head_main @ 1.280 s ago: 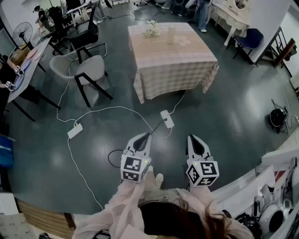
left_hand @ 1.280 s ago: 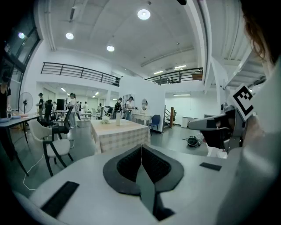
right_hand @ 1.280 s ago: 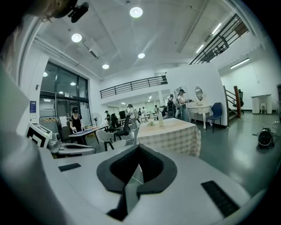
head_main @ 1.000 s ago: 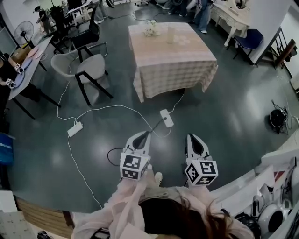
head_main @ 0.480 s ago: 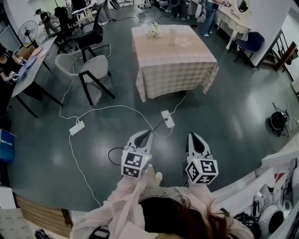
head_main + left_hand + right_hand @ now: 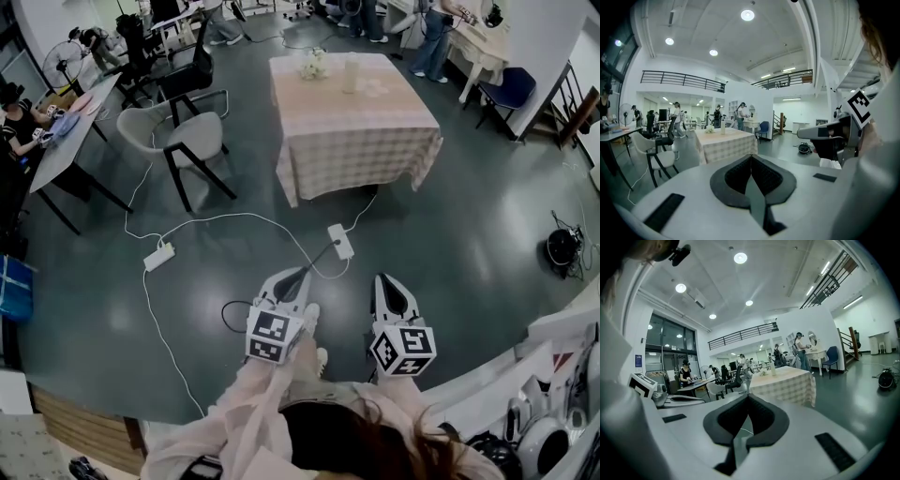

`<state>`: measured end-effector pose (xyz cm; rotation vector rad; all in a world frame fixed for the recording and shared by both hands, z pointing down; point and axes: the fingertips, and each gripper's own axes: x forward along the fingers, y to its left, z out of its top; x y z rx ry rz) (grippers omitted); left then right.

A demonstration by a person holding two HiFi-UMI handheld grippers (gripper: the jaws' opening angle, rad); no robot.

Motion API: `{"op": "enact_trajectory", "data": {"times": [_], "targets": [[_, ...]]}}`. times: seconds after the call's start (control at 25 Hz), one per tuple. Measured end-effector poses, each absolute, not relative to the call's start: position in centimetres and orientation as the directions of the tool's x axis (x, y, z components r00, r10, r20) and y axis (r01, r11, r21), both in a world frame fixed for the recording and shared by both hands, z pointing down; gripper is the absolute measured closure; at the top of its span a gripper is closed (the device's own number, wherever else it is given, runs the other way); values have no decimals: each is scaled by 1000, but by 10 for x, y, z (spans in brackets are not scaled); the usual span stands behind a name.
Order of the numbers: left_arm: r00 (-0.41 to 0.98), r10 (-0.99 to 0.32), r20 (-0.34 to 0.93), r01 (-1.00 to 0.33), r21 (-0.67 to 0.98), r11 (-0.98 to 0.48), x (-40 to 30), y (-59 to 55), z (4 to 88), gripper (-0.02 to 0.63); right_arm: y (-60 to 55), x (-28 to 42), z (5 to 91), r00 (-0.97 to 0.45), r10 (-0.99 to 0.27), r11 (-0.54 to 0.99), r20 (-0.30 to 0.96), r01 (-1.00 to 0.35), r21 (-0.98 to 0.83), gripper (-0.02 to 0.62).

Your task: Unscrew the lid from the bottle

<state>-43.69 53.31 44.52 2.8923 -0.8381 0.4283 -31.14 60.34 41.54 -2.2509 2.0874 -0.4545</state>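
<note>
Left gripper [image 6: 296,274], right gripper [image 6: 383,281]: jaws pressed together, nothing between them, both over bare floor [image 6: 469,234]. Bottle [image 6: 352,72] upright on checked table [image 6: 356,122], near flowers [image 6: 312,64], well apart from the 2 grippers.

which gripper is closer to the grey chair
Left. The left gripper is down and right of the grey chair in the head view; the right gripper sits farther to the right.
</note>
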Motion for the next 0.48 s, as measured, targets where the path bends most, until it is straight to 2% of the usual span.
{"op": "enact_trajectory", "data": {"times": [0.48], "targets": [[807,-508,300,-538,19,-843,-408,493,453,580,572,-283,428,63,-975,-117,214,-962,-248,583]]}}
